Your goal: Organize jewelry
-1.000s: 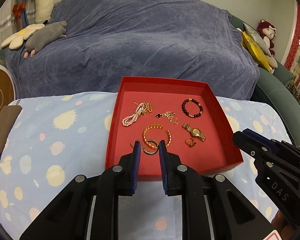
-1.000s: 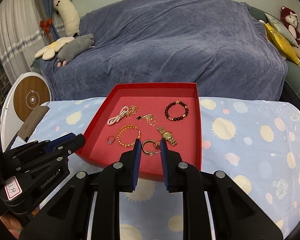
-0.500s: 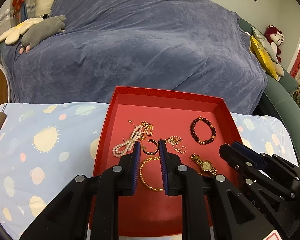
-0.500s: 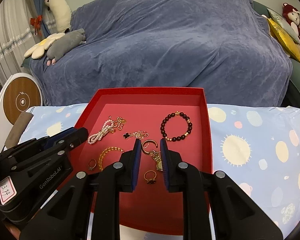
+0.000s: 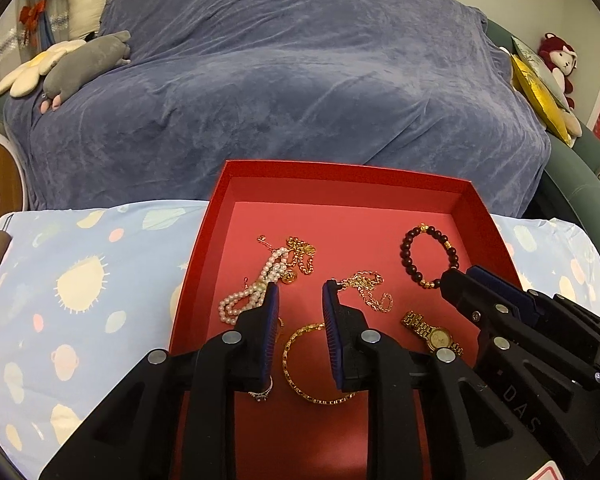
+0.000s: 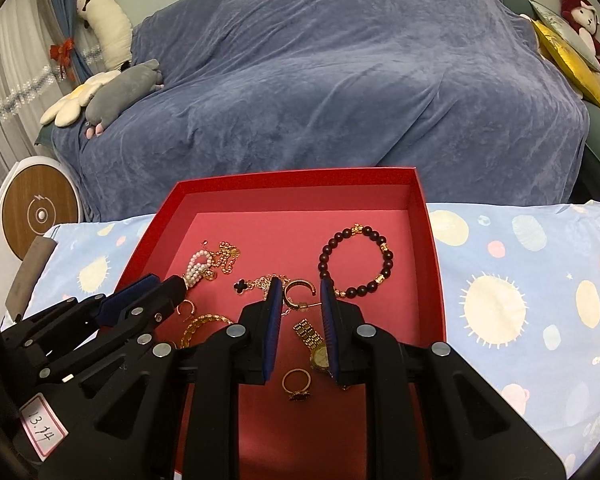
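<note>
Both tongs hang over the red tray (image 5: 216,216), which sits on a table under a spotted blue cloth (image 5: 80,280), with a sofa draped in blue (image 5: 300,80) beyond. The left tongs (image 5: 298,294) are opening, and nothing is between their pads; the pearl strand (image 5: 252,296) lies just off their left tip, the fine gold chain (image 5: 370,292) off their right tip, and the gold bangle (image 5: 304,364) below the gap. The right tongs (image 6: 300,292) stand narrowly parted and pinch a gold hoop earring (image 6: 298,290) by its post, which spans the gap between the pads. Beyond the right tongs' right tip lies the dark bead bracelet (image 6: 356,260); under their fingers lie the gold watch (image 6: 314,344) and a ring (image 6: 296,386). All of this looks light. The hoop, bangle and rings are probably stiff and slippery, best pinched across the band; the chain and pearls are limp and likely to snag on each other, so lifting a bunched part seems safer. The watch should hold best by its case.
</note>
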